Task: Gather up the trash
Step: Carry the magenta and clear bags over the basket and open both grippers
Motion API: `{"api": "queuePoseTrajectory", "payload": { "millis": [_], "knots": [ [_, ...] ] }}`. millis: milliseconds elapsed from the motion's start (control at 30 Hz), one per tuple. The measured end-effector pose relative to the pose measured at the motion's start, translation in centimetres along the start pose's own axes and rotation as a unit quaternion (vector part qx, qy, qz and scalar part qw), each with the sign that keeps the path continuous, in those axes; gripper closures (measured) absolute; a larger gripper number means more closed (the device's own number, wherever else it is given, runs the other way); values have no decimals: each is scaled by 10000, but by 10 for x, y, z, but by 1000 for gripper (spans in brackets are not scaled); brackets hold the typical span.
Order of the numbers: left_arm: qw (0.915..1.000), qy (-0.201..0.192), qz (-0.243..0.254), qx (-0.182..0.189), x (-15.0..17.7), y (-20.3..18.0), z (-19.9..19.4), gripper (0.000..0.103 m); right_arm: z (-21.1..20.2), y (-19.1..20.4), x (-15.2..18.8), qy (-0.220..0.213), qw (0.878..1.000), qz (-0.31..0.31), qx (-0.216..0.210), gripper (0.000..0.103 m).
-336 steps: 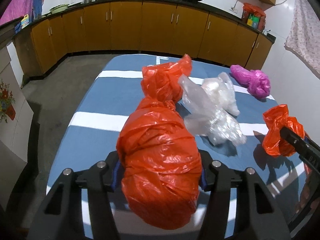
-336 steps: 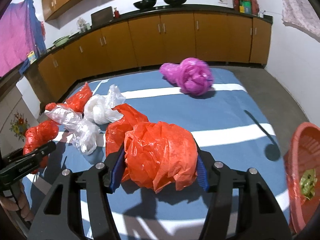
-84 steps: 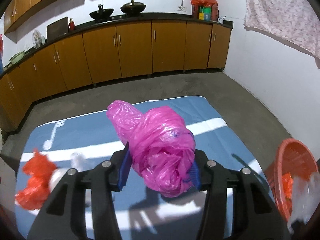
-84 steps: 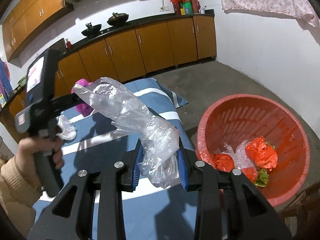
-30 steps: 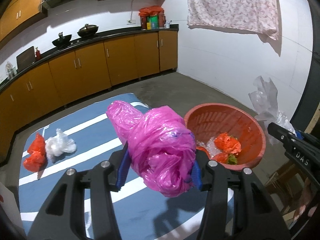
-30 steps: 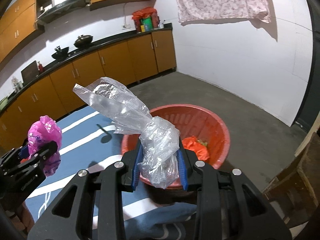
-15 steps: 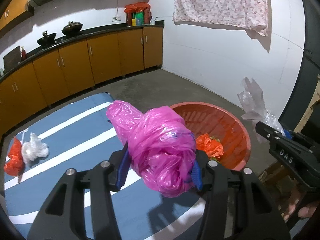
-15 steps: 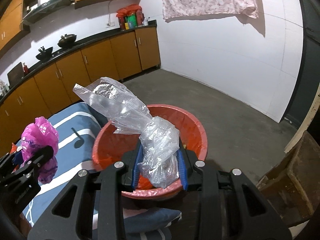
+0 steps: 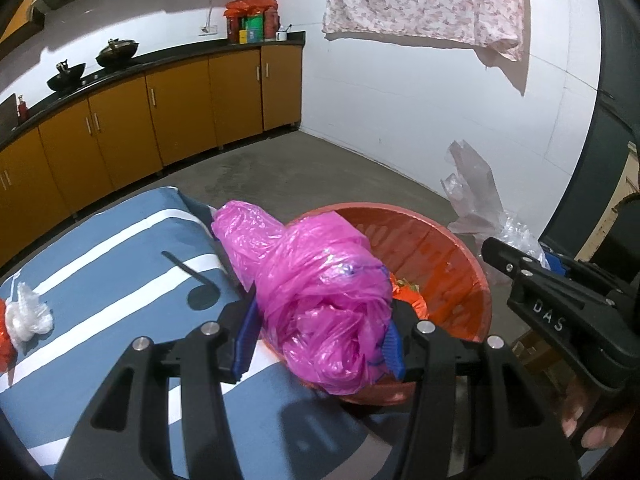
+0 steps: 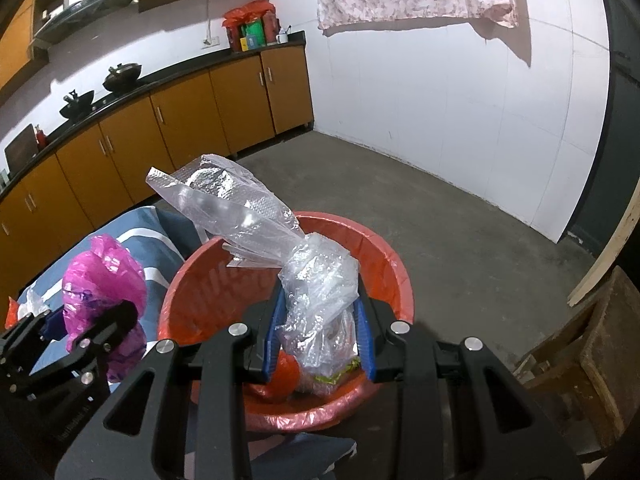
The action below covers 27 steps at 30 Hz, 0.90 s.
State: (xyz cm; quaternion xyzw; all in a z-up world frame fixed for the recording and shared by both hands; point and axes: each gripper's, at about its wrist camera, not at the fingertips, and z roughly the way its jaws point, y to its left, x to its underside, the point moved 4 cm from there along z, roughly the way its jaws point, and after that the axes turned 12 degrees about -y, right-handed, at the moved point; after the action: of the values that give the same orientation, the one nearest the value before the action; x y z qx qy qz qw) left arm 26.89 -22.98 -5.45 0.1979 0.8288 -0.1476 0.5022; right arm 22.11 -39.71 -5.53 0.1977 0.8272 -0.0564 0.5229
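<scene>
- The left gripper (image 9: 320, 344) is clenched on a crumpled pink plastic bag (image 9: 316, 292), the blue pads pressing both sides of the bundle.
- In the left wrist view the pink plastic bag sits at the centre, overlapping the near rim of the red basket (image 9: 452, 248), which spreads toward 2 o'clock of it.
- The right gripper (image 10: 320, 340) is clenched on a clear plastic bag (image 10: 316, 292); its loose top sticks out toward 11 o'clock.
- In the right wrist view the clear plastic bag is seen over the open mouth of the red basket, its lower end in front of the trash already inside.
- Inside the red basket lie an orange bag (image 10: 286, 376) and some greenish scraps (image 10: 340, 372), at 6 o'clock of the basket's floor in the right wrist view.
- A blue cloth with white stripes (image 9: 100, 280) covers the surface at 9 o'clock of the red basket in the left wrist view.
- On that cloth, at the far 9 o'clock edge, rest a small white bag (image 9: 28, 312) and, touching it, a sliver of another orange-red bag (image 9: 4, 340).
- A hand (image 9: 588, 412) is visible at 4 o'clock of the left wrist view, holding the right gripper's handle.
- Brown cabinets (image 9: 180, 108) line the wall at 11 o'clock; a floral cloth (image 9: 424, 0) hangs at 1 o'clock.
</scene>
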Motion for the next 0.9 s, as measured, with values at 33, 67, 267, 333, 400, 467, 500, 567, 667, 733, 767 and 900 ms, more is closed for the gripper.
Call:
{"api": "queuePoseTrajectory", "payload": {
  "millis": [33,67,267,333,400,467,500,567,667,733,767,900],
  "knots": [
    [10000,7,2,26,0,-2,3,52,1,0,1,1,10000,3,4,71],
    [10000,10,9,43,0,-3,5,52,2,0,1,8,10000,8,4,71],
    [9999,56,31,139,1,-8,19,52,7,-1,1,37,10000,25,6,71],
    [9998,70,37,159,2,-9,23,52,9,-2,1,52,10000,47,10,71],
    [9998,82,52,189,3,-8,26,52,12,-2,2,75,9999,74,8,71],
    [9997,83,49,205,4,-10,29,52,15,-3,2,102,9999,95,5,71],
    [9997,86,44,218,3,-10,31,52,16,-3,2,112,9999,103,2,71],
    [9996,97,24,248,4,-9,34,52,19,-3,2,135,9998,123,-9,71],
    [9995,126,-12,292,4,-7,41,52,23,-2,2,158,9998,154,-30,71],
    [9994,155,-41,320,4,-7,44,52,27,-1,1,169,9997,177,-41,71],
    [9993,172,-54,341,5,-7,45,51,27,-1,0,175,9997,182,-52,71],
    [9988,222,-67,435,6,-7,52,48,32,-3,-3,161,9995,258,-74,71]
  ]
}}
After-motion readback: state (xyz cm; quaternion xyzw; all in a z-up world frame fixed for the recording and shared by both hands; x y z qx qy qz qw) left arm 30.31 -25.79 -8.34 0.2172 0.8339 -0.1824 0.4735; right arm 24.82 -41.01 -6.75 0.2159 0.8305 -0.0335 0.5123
